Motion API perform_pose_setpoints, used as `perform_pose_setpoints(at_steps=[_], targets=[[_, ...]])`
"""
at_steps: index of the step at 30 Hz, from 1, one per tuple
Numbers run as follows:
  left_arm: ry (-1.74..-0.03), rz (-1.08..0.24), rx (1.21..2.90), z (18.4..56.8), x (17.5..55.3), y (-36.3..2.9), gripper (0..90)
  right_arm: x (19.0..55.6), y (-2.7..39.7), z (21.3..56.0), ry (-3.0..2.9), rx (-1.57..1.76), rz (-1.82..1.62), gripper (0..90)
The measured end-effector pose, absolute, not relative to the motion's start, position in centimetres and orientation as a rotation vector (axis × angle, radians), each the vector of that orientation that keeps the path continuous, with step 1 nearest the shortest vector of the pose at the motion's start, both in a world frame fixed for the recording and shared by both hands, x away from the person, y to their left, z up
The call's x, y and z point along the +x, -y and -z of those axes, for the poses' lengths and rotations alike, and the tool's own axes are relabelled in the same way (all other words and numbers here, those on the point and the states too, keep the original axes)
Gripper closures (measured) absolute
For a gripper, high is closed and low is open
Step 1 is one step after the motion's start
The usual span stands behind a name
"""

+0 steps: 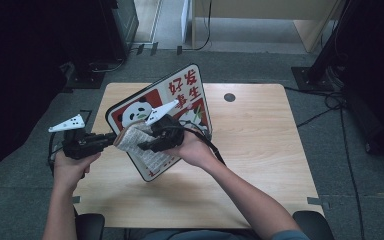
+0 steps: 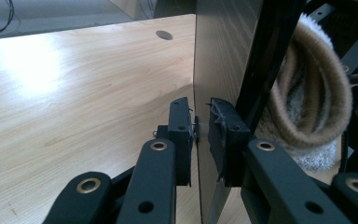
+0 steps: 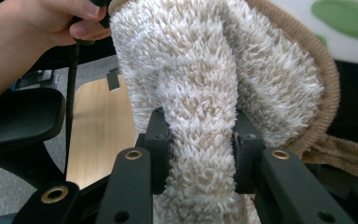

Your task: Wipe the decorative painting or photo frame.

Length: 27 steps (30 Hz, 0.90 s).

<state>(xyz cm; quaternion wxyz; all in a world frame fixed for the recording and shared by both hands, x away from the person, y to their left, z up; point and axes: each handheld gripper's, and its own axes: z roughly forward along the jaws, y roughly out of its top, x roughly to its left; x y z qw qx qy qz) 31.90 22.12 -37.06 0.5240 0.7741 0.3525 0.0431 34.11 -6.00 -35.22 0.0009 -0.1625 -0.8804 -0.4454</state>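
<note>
High view first: my left gripper [image 1: 111, 140] pinches the lower left edge of the panda sign board [image 1: 180, 90], which stands tilted over the table's [image 1: 260, 150] middle, nearer its left edge. To the right, my right gripper [image 1: 142, 142] is clamped on the fluffy cloth [image 3: 200, 93], bunched against the board's face. To wipe well, I judge I should hold the board rigid and drag the cloth flat across it in even strokes.
</note>
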Motion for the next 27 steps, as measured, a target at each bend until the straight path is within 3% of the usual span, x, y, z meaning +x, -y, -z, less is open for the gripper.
perform_pose_setpoints(at_steps=[27], targets=[[-0.844, -0.099, 1.860, 37.2, 31.9, -21.9, 79.3, 33.4, 6.4, 39.0, 2.726, -0.526, 1.350, 67.1]])
